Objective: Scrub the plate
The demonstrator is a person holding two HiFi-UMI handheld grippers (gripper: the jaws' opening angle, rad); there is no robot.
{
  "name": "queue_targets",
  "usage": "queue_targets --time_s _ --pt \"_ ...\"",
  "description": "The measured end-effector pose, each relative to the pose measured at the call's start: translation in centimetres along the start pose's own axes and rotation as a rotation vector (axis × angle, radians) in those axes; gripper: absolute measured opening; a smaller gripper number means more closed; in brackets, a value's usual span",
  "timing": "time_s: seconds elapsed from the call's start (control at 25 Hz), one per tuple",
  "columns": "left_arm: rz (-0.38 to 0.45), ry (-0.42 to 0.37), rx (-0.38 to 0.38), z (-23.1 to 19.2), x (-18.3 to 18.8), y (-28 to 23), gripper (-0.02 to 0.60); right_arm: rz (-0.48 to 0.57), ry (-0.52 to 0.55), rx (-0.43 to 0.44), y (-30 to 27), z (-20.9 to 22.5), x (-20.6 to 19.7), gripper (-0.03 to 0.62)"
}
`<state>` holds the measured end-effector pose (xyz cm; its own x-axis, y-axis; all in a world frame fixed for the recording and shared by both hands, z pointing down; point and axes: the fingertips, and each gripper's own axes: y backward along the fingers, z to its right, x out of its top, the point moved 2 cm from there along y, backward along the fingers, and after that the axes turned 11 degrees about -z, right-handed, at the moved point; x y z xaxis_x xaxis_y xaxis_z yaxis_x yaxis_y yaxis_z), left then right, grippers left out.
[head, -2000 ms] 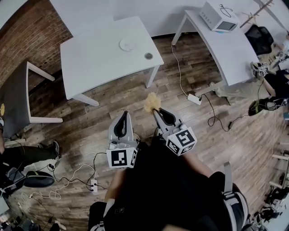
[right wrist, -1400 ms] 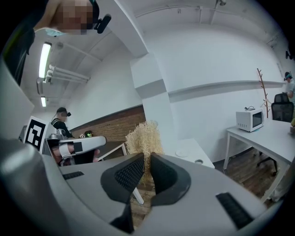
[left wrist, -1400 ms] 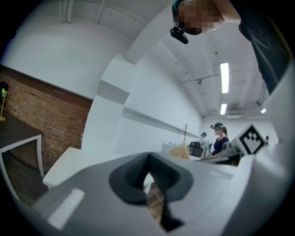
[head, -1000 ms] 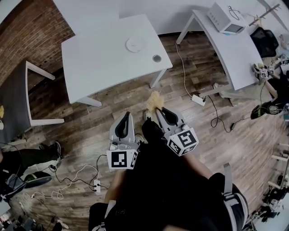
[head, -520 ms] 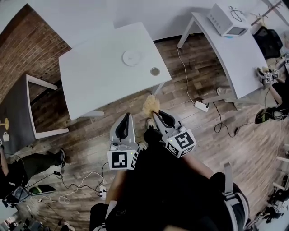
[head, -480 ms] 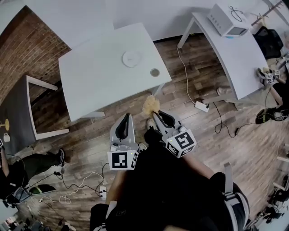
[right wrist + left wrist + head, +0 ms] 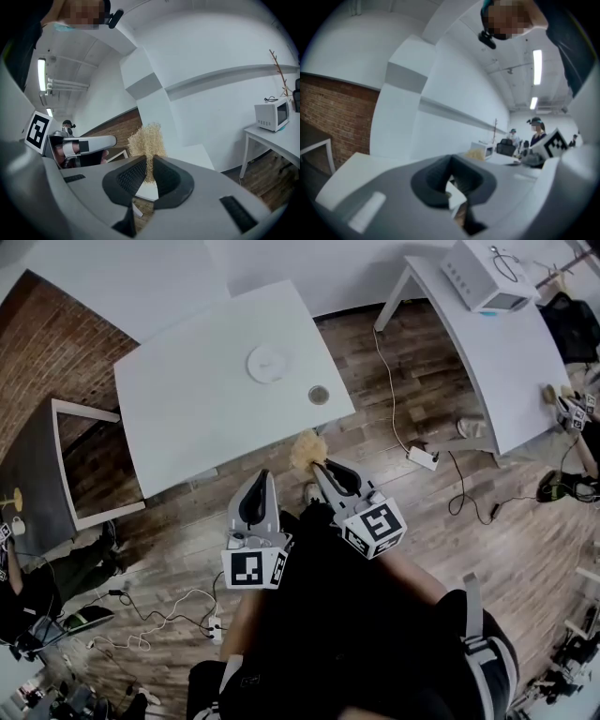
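Observation:
A white plate [image 7: 266,363] lies near the far side of the white table [image 7: 187,418] in the head view, well ahead of both grippers. A small round grey disc [image 7: 319,395] sits to the plate's right near the table edge. My right gripper [image 7: 316,465] is shut on a straw-coloured scrubber [image 7: 305,448], held over the wooden floor just short of the table's near edge. In the right gripper view the scrubber [image 7: 146,140] sticks up from between the pads. My left gripper [image 7: 260,476] is shut with nothing in it, beside the right one.
A second white table [image 7: 497,343] stands at the right with a white microwave [image 7: 483,273] on it. A power strip [image 7: 424,457] and cables lie on the floor. A grey frame [image 7: 56,465] and a brick wall are at the left. People sit at the edges.
The white table with the plate has come nearer to both grippers. The grippers keep the same pose, and the right one still holds the scrubber.

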<state>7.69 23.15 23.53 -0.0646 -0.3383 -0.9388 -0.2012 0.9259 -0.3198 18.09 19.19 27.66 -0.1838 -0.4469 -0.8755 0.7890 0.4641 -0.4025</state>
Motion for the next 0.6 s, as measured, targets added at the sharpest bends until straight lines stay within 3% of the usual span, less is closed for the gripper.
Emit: queue_targets --time_s 0.32,0.6 --pt "-0.013 0.019 0.010 -2.0 0.8 -2.3 0.001 -0.029 0.000 0.002 -2.4 1.3 0.8 0.040" --pt "-0.024 0.025 -0.060 -5.9 1.5 -5.7 0.000 -0.044 -0.020 -0.068 -6.1 2.4 2.2 0.040"
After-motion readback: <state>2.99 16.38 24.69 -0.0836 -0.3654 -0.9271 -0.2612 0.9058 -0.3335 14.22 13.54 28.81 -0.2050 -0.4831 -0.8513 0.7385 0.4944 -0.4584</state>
